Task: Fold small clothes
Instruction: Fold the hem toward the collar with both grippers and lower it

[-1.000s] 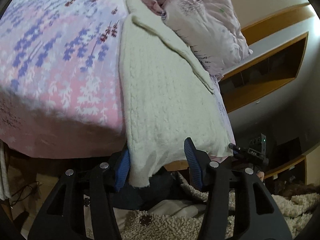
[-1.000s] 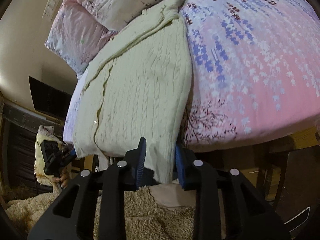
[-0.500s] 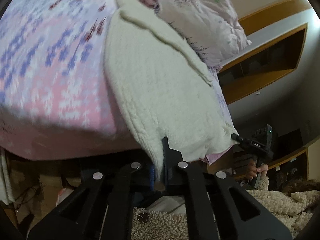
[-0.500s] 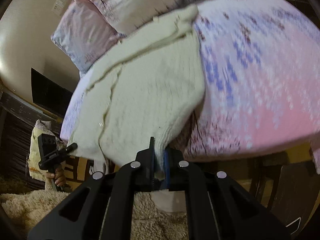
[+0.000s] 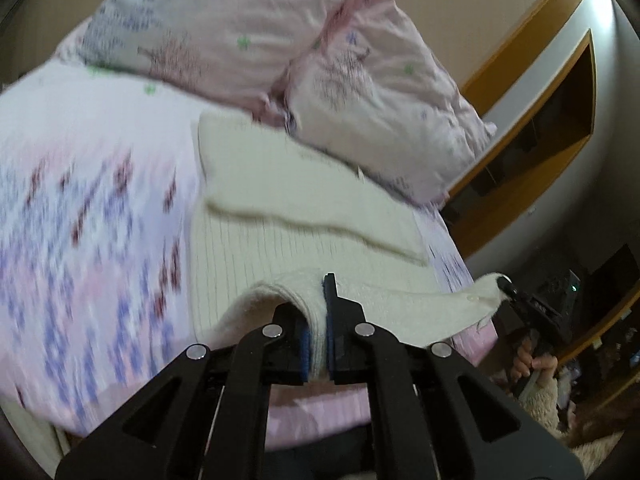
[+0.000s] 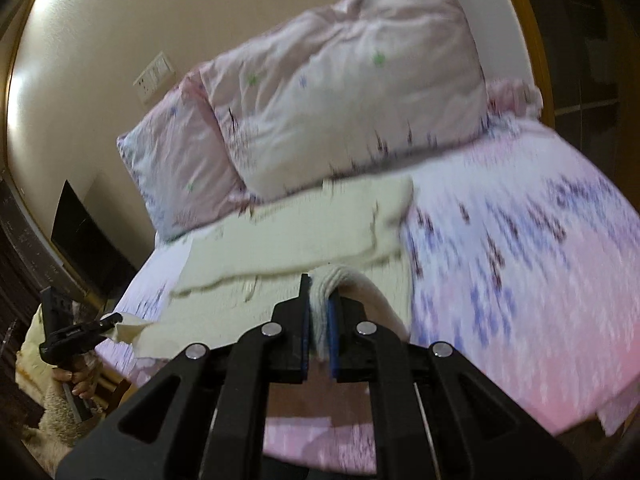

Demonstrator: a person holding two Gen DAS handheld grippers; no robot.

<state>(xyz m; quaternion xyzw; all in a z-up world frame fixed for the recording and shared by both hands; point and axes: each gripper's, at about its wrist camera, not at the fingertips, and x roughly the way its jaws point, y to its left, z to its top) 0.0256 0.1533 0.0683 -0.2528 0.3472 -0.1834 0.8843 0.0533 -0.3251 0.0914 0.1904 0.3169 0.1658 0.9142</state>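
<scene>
A cream knit sweater point(image 5: 280, 248) lies on the bed, its upper part near the pillows; it also shows in the right wrist view point(image 6: 312, 232). My left gripper point(image 5: 318, 336) is shut on one corner of the sweater's bottom hem and holds it lifted over the sweater body. My right gripper point(image 6: 319, 332) is shut on the other hem corner, also lifted. In the left wrist view the right gripper point(image 5: 520, 304) shows pinching the far corner; in the right wrist view the left gripper point(image 6: 96, 326) does the same.
The bed has a pink and purple flowered cover point(image 5: 80, 220) point(image 6: 520, 260). Two pink pillows point(image 5: 320, 60) point(image 6: 340, 92) lie at its head. A wooden shelf unit point(image 5: 552, 120) stands beside the bed. A wall socket point(image 6: 154, 78) is above the pillows.
Both grippers closed on the sweater's bottom hem, then lifted it and carried it up over the bed toward the pillows. The hem now hangs raised between the two grippers.
</scene>
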